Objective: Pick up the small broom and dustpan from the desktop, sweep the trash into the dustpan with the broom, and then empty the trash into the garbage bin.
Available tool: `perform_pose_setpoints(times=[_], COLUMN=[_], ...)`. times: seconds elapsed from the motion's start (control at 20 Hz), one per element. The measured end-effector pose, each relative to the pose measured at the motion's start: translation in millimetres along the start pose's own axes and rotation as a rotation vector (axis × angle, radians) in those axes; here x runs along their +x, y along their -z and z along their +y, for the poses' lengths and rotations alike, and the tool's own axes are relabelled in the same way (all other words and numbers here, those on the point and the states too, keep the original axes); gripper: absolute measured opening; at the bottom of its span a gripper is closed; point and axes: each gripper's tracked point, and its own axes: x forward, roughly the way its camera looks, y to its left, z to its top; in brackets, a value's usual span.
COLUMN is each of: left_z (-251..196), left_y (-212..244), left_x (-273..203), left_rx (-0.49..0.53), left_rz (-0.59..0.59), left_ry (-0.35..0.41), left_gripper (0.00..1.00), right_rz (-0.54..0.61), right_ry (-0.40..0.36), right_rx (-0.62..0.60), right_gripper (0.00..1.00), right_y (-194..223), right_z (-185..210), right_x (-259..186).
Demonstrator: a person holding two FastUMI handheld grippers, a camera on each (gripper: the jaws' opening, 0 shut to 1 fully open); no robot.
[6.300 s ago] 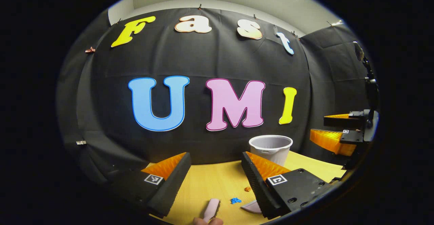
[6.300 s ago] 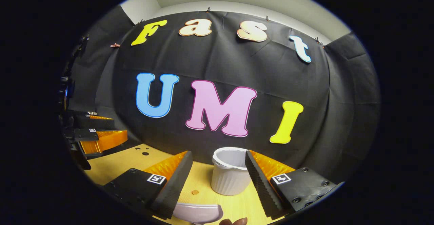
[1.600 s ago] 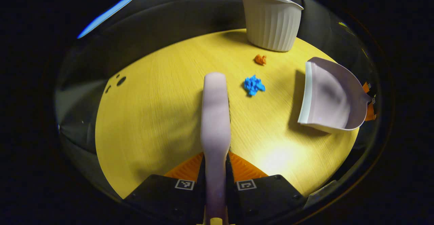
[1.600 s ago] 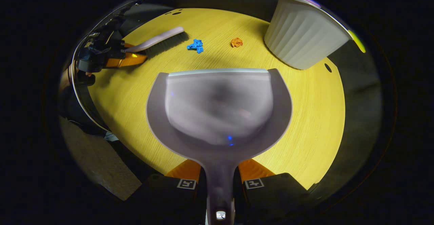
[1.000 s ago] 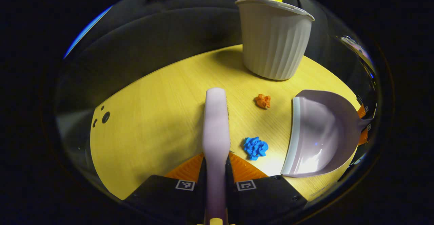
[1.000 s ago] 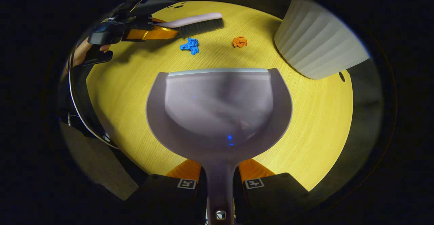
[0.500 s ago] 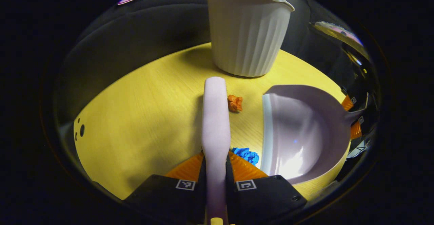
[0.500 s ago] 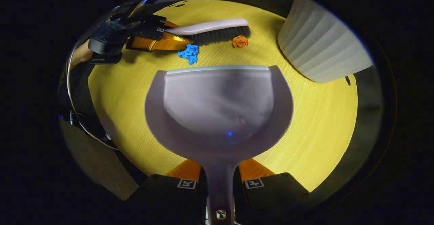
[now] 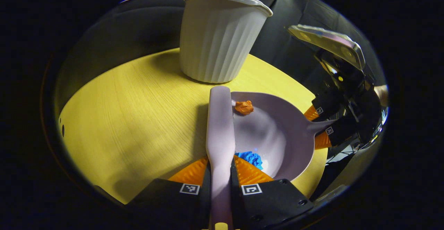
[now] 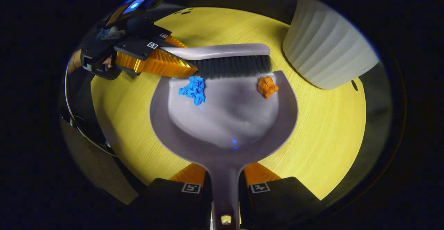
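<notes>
Two crumpled scraps, blue (image 10: 193, 89) & orange (image 10: 267, 86), in lilac dustpan (image 10: 225, 126); both jaws clamp handles, broom (image 10: 222, 58) w/ left.

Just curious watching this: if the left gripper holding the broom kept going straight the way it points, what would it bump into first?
Probably the white ribbed bin: the broom in the left gripper points straight at it, just short of its base. Depth is hard to judge.

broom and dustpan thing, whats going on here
A person is sweeping a desktop with two handheld grippers. The left gripper is shut on the broom, whose bristles sit at the dustpan's front lip. The right gripper is shut on the dustpan handle. The blue scrap and orange scrap lie inside the pan. The white bin stands just beyond, not yet used.
</notes>
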Motion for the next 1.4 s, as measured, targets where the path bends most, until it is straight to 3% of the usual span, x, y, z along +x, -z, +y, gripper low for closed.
perform_pose_setpoints(times=[0.05,0.3,0.35,0.6,0.7,0.8,0.85,1.0,1.3,1.4], left_z=[3.1,34.4,38.7,54.9,55.4,53.7,52.7,47.8,37.3,34.3], left_y=[-1.3,1.8,4.6,23.3,34.7,45.9,53.3,69.9,91.8,97.2], left_x=[-3.3,-22.8,-29.1,-64.2,-71.8,-78.3,-82.1,-90.3,-96.3,-97.3], left_rx=[-0.01,-0.066,-0.07,-0.105,-0.117,-0.128,-0.132,-0.148,-0.165,-0.164], left_rz=[-0.011,-0.084,-0.094,-0.11,-0.106,-0.1,-0.099,-0.092,-0.073,-0.069], left_ry=[-0.026,-0.151,-0.17,-0.244,-0.255,-0.263,-0.268,-0.272,-0.278,-0.279], left_gripper=[0.33,0.29,0.32,0.29,0.32,0.29,0.32,0.29,0.32,0.26], right_rz=[-0.015,-0.056,-0.05,-0.062,-0.073,-0.09,-0.101,-0.125,-0.158,-0.157], right_ry=[0.009,0.051,0.064,0.133,0.161,0.193,0.195,0.191,0.311,0.36], right_rx=[0.018,0.133,0.157,0.268,0.3,0.337,0.368,0.45,0.445,0.435], right_gripper=[0.37,0.37,0.37,0.37,0.37,0.37,0.36,0.37,0.36,0.36], right_y=[1.2,11.4,13.8,19.6,15.4,0.9,-3.9,-14.9,-50.3,-65.3], right_z=[1.3,4.8,3.5,-10.6,-20.4,-31.6,-33.8,-52.3,-126.9,-153.7], right_x=[1.3,-17.8,-25.7,-86.5,-114.4,-142.5,-158.7,-204.4,-275.1,-284.9])
